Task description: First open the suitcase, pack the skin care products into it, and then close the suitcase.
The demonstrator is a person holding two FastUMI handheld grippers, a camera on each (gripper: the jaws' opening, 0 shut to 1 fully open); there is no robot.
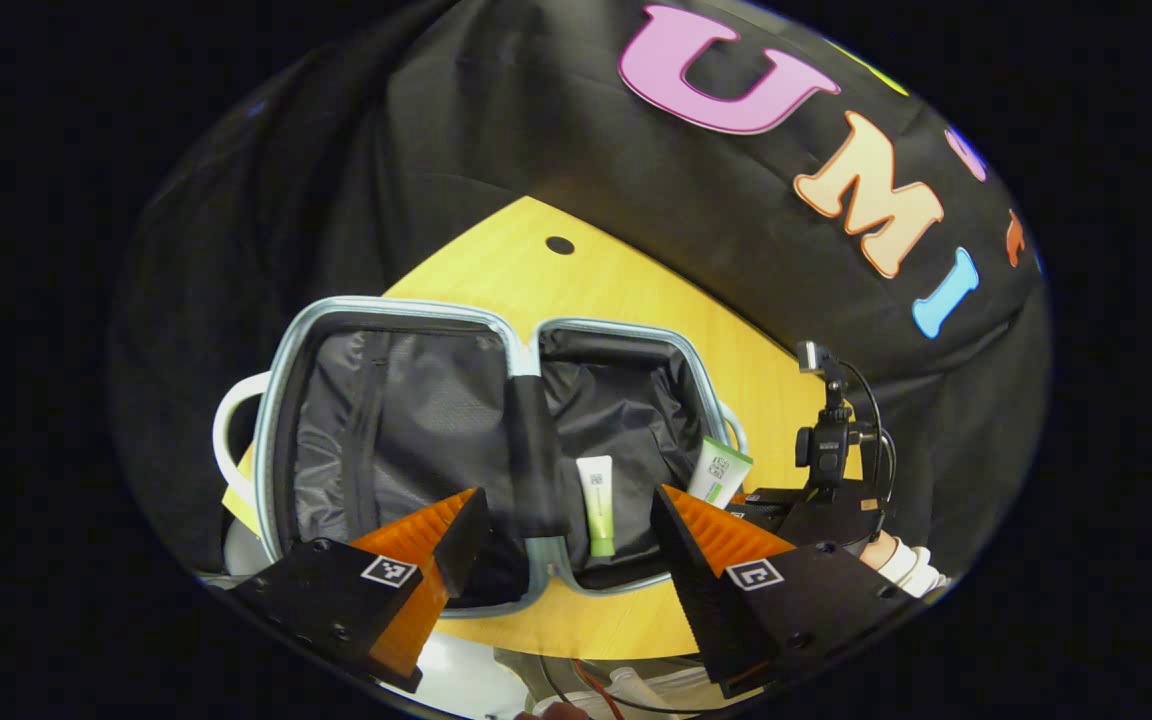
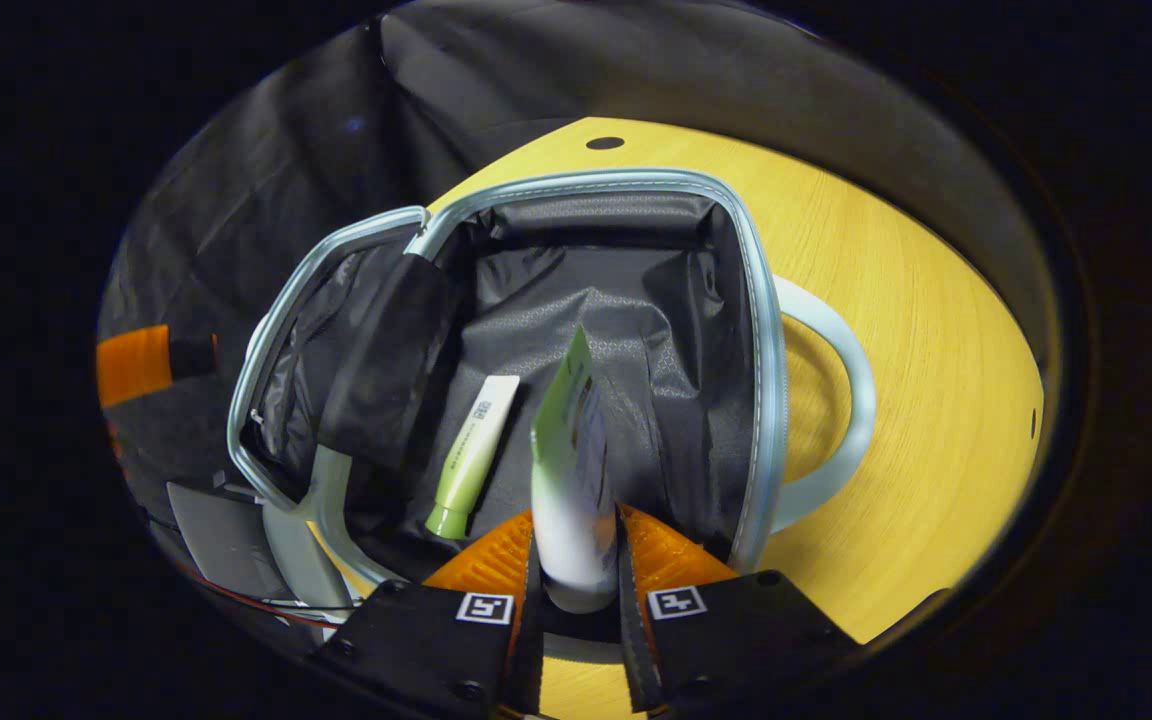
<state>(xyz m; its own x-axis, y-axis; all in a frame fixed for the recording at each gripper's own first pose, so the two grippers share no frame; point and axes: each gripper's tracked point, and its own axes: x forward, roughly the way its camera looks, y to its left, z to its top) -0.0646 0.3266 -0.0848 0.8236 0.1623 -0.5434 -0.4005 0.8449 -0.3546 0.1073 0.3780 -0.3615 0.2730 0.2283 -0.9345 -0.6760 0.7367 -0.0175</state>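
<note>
The suitcase (image 1: 496,450) lies wide open on the yellow table (image 1: 576,290), both halves flat w/ dark lining up, pale blue rim all round. One green-and-white tube (image 1: 596,505) lies loose in the suitcase half farther from the hinge flap, cap end toward the suitcase's near rim; in the right gripper view the same tube (image 2: 471,455) sits left of centre on the lining of that half. The right gripper (image 2: 576,560) is clamped on a second tube (image 2: 566,480), both fingers pressing its lower white part, the flat crimped end tilted up over the suitcase's open half; it looks held above the lining, not resting on it, tho the angle makes that hard to be sure of. In the left gripper view that second tube (image 1: 719,472) pokes up at the suitcase's right rim, w/ the right gripper's body and a sleeve (image 1: 911,565) just beyond the rim. The left gripper (image 1: 566,525) hangs over the suitcase's near edge, fingers spread wide apart, nothing between them. A white handle (image 2: 836,400) curves off the suitcase's outer side onto the table.
</note>
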